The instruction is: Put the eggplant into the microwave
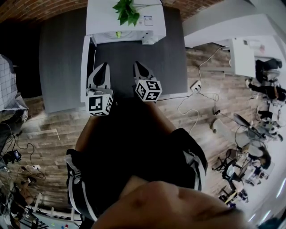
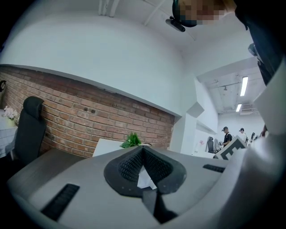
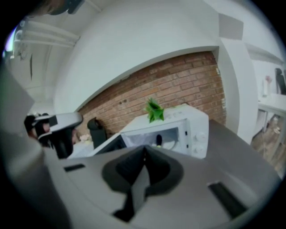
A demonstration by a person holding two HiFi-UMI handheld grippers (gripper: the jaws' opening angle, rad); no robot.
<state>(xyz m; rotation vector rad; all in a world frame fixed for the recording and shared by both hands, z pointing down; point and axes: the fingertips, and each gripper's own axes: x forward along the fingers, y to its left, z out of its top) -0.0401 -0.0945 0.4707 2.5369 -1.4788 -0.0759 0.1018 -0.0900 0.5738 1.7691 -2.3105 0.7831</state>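
Note:
The white microwave (image 1: 126,23) (image 3: 196,121) stands at the far end of a dark grey table (image 1: 174,58), its door (image 1: 85,67) (image 3: 107,144) swung open to the left. Inside the cavity sits a small dark thing with a yellow-green end, apparently the eggplant (image 3: 159,139) (image 1: 118,34). My left gripper (image 1: 104,67) (image 2: 142,148) hovers over the table by the open door, jaws shut and holding nothing. My right gripper (image 1: 136,65) (image 3: 144,148) hangs beside it in front of the cavity, also shut and holding nothing.
A green plant (image 1: 126,11) (image 2: 132,140) (image 3: 154,109) sits on the microwave's top. A brick wall (image 2: 89,116) runs behind and a black chair (image 2: 29,125) stands at left. Cables and a power strip (image 1: 195,86) lie on the wood floor to the right.

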